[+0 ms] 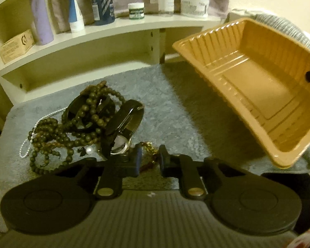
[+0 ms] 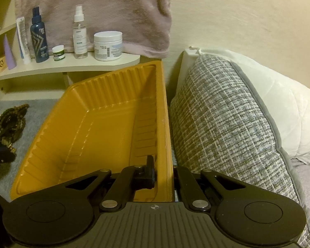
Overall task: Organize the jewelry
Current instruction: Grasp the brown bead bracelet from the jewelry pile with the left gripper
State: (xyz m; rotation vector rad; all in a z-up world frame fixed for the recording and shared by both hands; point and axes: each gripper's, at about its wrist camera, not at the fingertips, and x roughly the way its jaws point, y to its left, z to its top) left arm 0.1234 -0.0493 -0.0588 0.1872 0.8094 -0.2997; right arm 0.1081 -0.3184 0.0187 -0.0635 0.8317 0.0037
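Grey plush mat (image 1: 175, 103) covers the work surface, with a cream curved shelf unit (image 1: 113, 33) behind it. Jewelry sits in one tangled heap on the mat's left part: long strands of dark brown round wooden beads (image 1: 57, 132), a glossy black bangle (image 1: 126, 115) propped on edge, a thin silver ball chain (image 1: 29, 144) trailing off to the left, a silver ring (image 1: 119, 146), and a scrap of gold-coloured chain (image 1: 149, 147) at the heap's near edge. Left gripper (image 1: 150, 161) is low at that near edge, its jaws drawn in to a narrow gap with the gold chain lying in it; the view there is dark and soft, so whether the pads actually press on the chain cannot be told. Right gripper (image 2: 162, 171) is clenched on the right-hand wall of a ribbed orange plastic tray (image 2: 88, 128), one finger (image 2: 149, 171) inside the wall and the other outside, holding the tray tilted up off the mat with its open side facing the heap. The tray is empty. Just right of the tray lies a grey-and-white woven cushion (image 2: 221, 124), and a white pillow (image 2: 289, 111) behind that. On the shelf stand a dark blue patterned bottle (image 2: 39, 39), a clear spray bottle (image 2: 80, 35), a white lidded jar (image 2: 107, 45) and a small green-labelled jar (image 2: 58, 53); a mauve towel (image 2: 105, 10) hangs behind them.
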